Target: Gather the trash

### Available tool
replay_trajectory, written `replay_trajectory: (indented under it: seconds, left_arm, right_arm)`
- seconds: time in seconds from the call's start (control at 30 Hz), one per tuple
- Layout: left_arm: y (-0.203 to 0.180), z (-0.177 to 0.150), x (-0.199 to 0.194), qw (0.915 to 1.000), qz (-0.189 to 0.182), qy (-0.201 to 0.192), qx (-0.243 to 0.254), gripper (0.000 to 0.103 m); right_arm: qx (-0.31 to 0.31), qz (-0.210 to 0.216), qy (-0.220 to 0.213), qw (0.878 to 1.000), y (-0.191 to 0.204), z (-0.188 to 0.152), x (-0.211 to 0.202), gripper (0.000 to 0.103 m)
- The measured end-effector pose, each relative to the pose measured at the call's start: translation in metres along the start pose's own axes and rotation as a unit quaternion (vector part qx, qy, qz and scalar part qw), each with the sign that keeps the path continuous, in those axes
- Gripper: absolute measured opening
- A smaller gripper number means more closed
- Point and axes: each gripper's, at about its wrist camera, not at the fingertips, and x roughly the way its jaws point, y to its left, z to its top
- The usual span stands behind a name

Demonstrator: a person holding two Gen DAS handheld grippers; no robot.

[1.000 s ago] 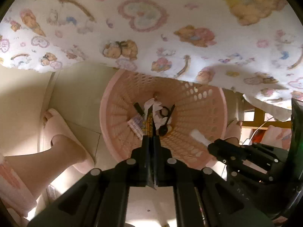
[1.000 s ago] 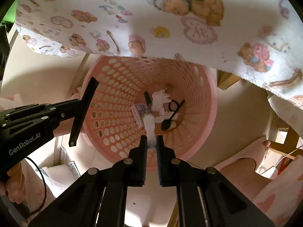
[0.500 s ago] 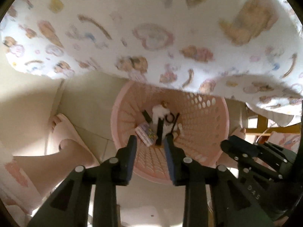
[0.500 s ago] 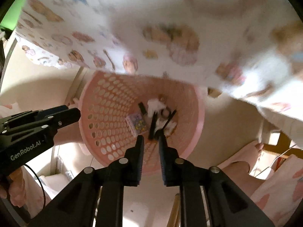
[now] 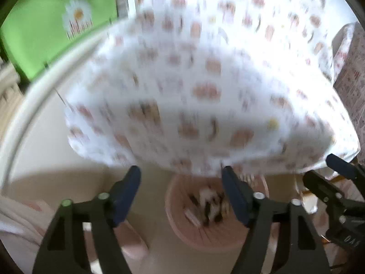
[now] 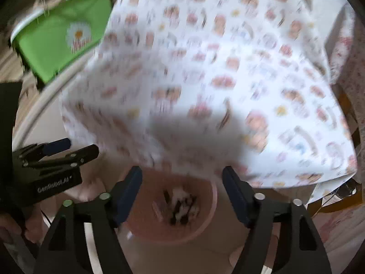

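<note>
Green fabric panel with a white daisy print at far left, hung behind a white curved rail, blurred in both views. Beside it, filling the upper middle and right, a white cloth printed with bears and hearts, draped over a counter and hanging down past its edge; print smeared by motion.

Below the cloth's hem, on the pale floor, a round pink perforated plastic basket, seen from above. Inside at its bottom, a heap of trash: white crumpled paper, dark sticks and a small printed wrapper, too blurred to separate piece by piece. Same basket and same heap in the right wrist view.

Left gripper with jaws opening, wide apart, nothing between them; basket and trash visible far below through the gap. Also seen from the side at lower left of the right wrist view, held by a hand.

Right gripper likewise with jaws opening, spread wide, holding nothing, above the basket. Seen also at the right edge of the left wrist view.

At lower left of the left wrist view, a pink slipper on the floor just beside the basket.
</note>
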Motion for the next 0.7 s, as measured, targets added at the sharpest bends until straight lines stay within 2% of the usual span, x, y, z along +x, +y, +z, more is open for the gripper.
replay_trajectory:
  seconds: [0.07, 0.2, 0.27, 0.33, 0.5, 0.57, 0.7]
  left_arm:
    - [0.001, 0.004, -0.011, 0.9996, -0.002, -0.028, 0.0, 0.086]
    - [0.007, 0.01, -0.029, 0.9973, -0.014, -0.073, -0.003, 0.103]
    - [0.01, 0.011, -0.039, 0.9955, -0.003, -0.095, -0.002, 0.103]
    - [0.011, 0.011, -0.043, 0.9946, -0.005, -0.103, -0.008, 0.103]
    - [0.013, 0.012, -0.046, 0.9933, 0.0, -0.115, -0.002, 0.103]
    - [0.01, 0.01, -0.046, 0.9931, -0.001, -0.117, 0.008, 0.103]
    - [0.006, 0.007, -0.044, 0.993, 0.004, -0.118, 0.01, 0.103]
  right_arm:
    - [-0.001, -0.006, -0.018, 1.0, -0.002, 0.005, -0.008, 0.086]
    - [0.004, -0.018, -0.041, 0.999, -0.006, 0.011, -0.021, 0.088]
    - [0.007, -0.014, -0.048, 0.999, -0.009, 0.013, -0.025, 0.088]
    - [0.008, -0.027, -0.058, 0.998, -0.011, 0.01, -0.028, 0.09]
    - [0.006, -0.04, -0.076, 0.996, -0.011, 0.011, -0.035, 0.093]
    - [0.006, -0.04, -0.075, 0.996, -0.011, 0.012, -0.036, 0.103]
    - [0.009, -0.044, -0.089, 0.995, -0.011, 0.012, -0.039, 0.103]
